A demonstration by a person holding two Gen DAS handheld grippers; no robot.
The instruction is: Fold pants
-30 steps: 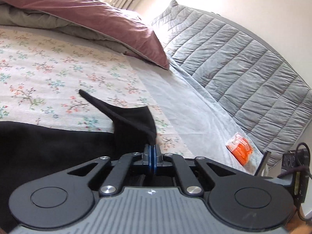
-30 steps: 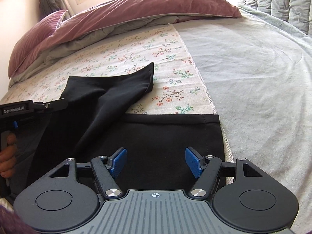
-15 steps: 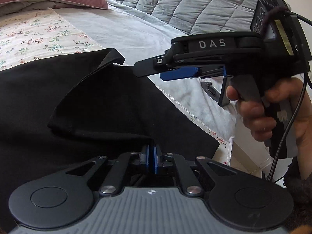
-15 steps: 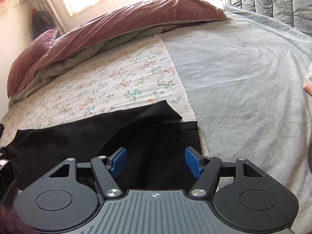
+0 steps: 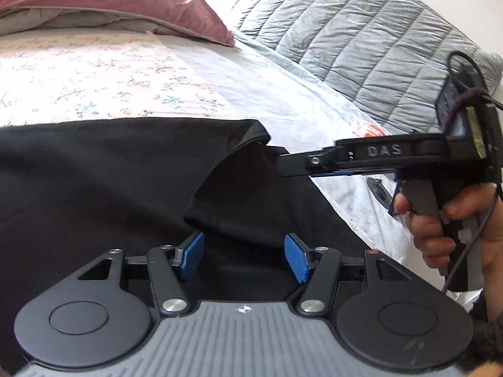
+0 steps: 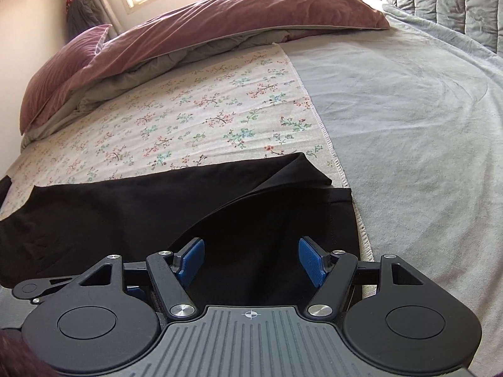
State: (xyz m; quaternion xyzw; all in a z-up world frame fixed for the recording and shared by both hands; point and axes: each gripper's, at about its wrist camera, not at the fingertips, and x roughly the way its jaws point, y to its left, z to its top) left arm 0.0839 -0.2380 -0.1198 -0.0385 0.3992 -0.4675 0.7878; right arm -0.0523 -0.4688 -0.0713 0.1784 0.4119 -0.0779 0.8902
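Observation:
Black pants (image 5: 103, 182) lie on the bed, one layer folded over another, with a pointed corner (image 5: 256, 132) sticking out. They also show in the right wrist view (image 6: 151, 201). My left gripper (image 5: 243, 256) is open and empty just above the fabric. My right gripper (image 6: 251, 264) is open and empty over the pants' right end. From the left wrist view the right gripper (image 5: 283, 166) is seen side-on, hovering at the pants' edge.
A floral sheet (image 6: 201, 110) covers the bed beside a grey blanket (image 6: 408, 119). A mauve duvet (image 6: 220, 28) and pillow (image 6: 59, 62) lie at the far end. A quilted grey headboard (image 5: 361, 37) runs along the side. An orange packet (image 5: 371, 130) lies on the blanket.
My left gripper carried a pants end over onto the other layer, then opened and let go of it. My right gripper stayed open and moved closer over the pants.

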